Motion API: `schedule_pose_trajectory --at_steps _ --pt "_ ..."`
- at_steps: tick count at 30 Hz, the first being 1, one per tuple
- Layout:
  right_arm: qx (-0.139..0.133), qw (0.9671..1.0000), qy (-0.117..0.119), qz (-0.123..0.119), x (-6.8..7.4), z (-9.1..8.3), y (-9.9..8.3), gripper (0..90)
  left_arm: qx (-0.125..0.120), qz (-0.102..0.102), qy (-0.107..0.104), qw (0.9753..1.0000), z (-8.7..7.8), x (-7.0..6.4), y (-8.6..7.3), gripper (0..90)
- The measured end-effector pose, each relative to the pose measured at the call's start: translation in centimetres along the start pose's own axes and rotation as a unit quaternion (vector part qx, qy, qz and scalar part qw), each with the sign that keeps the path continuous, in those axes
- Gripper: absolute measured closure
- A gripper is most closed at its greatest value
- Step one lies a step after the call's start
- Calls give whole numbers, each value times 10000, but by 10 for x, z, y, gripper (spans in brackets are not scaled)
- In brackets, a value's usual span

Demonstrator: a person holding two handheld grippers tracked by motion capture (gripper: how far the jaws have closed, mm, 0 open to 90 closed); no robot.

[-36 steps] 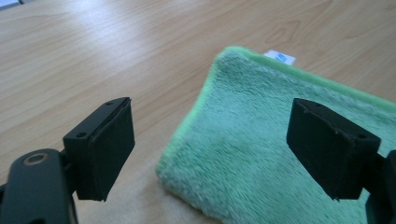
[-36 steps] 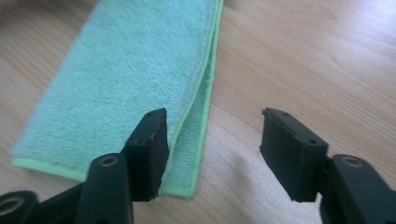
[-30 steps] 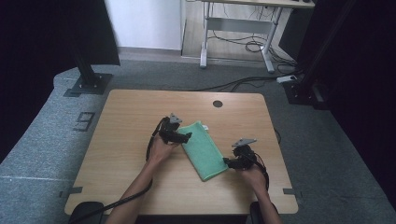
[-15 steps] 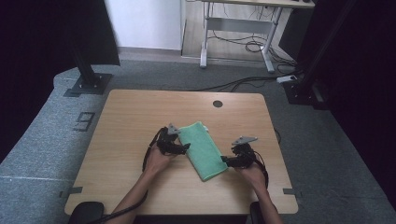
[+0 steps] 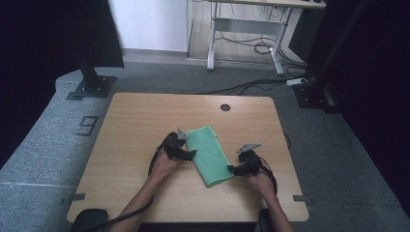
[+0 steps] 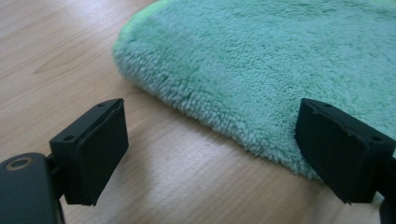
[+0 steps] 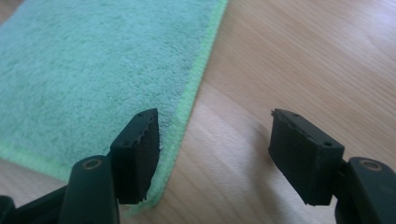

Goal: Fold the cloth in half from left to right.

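A green fluffy towel (image 5: 209, 154), folded into a long strip, lies flat and slantwise on the table (image 5: 135, 121), nearer its front edge than the hole (image 5: 225, 107).

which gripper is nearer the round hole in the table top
Left. The left gripper sits at the green towel's left edge, closer to the hole; the right gripper is at the towel's near right corner, farther back.

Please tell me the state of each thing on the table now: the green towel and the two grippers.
green towel: folded, lying flat on the table, with nothing gripping it.
left gripper: open, jaws wide apart at the towel's folded edge.
right gripper: open, one jaw over the towel's hemmed edge, the other over bare wood.
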State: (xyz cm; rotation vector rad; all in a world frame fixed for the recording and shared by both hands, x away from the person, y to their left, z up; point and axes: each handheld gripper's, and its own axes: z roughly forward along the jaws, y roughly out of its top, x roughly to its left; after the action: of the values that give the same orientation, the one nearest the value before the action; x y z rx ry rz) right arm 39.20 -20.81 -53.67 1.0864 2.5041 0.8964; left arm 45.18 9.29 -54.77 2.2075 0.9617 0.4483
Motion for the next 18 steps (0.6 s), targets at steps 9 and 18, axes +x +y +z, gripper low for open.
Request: schedule_pose_trajectory --at_steps 9,18 --pt "-114 9996 188 -191 24 6 3 333 93 -111 16 9999 0 19 0 91" --pt "-217 9986 342 -345 53 19 16 322 162 -201 139 9996 -4 38 -4 91"
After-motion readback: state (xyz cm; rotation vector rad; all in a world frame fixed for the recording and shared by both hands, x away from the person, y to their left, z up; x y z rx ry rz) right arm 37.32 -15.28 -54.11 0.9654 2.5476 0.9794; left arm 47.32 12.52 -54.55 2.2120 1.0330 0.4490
